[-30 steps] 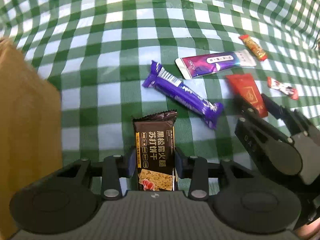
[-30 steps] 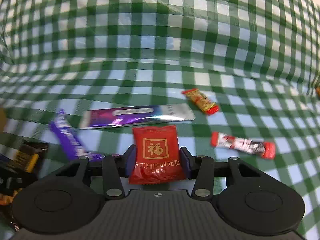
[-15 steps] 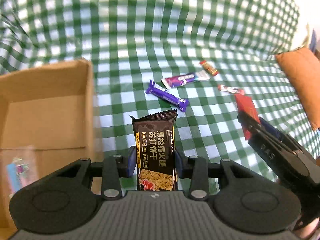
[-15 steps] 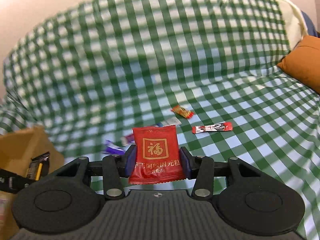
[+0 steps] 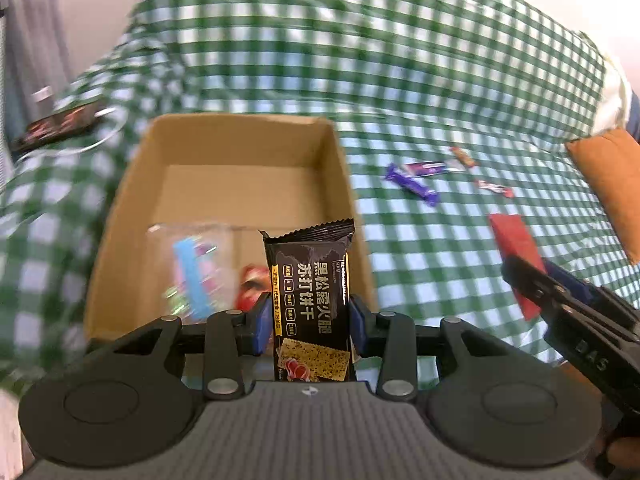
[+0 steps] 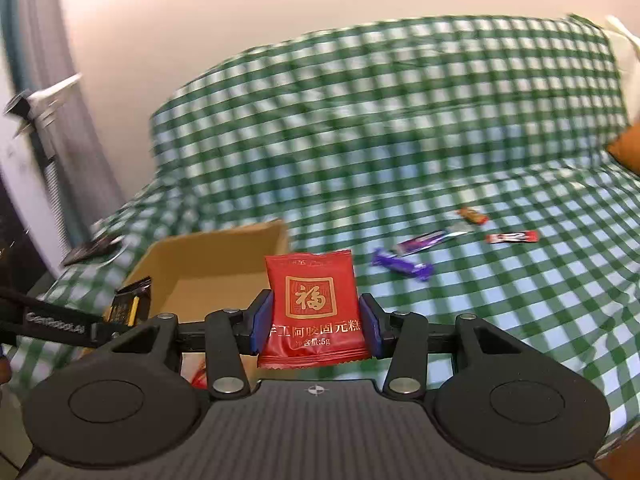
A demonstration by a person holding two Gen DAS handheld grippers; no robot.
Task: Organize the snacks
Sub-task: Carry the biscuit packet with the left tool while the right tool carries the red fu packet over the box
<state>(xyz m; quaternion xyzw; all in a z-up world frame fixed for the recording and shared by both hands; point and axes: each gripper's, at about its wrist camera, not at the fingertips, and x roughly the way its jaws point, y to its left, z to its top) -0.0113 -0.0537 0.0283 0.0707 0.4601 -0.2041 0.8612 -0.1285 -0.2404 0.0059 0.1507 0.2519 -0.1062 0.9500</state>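
Black cracker packet (image 5: 310,300) pinched upright by its long edges between the blue pads of left gripper (image 5: 309,326), held over near right part of open cardboard box (image 5: 240,152), probably so a release drops it among the wrappers already inside. Red square packet (image 6: 314,308) clamped the same way, flat face to camera, in right gripper (image 6: 316,326), carried just right of the box (image 6: 216,248), likely next for the same drop. Left on green checked cloth (image 5: 440,60), far right: purple bar (image 5: 412,188), long purple-and-silver stick (image 5: 428,168), two small red sweets, presumably awaiting later trips.
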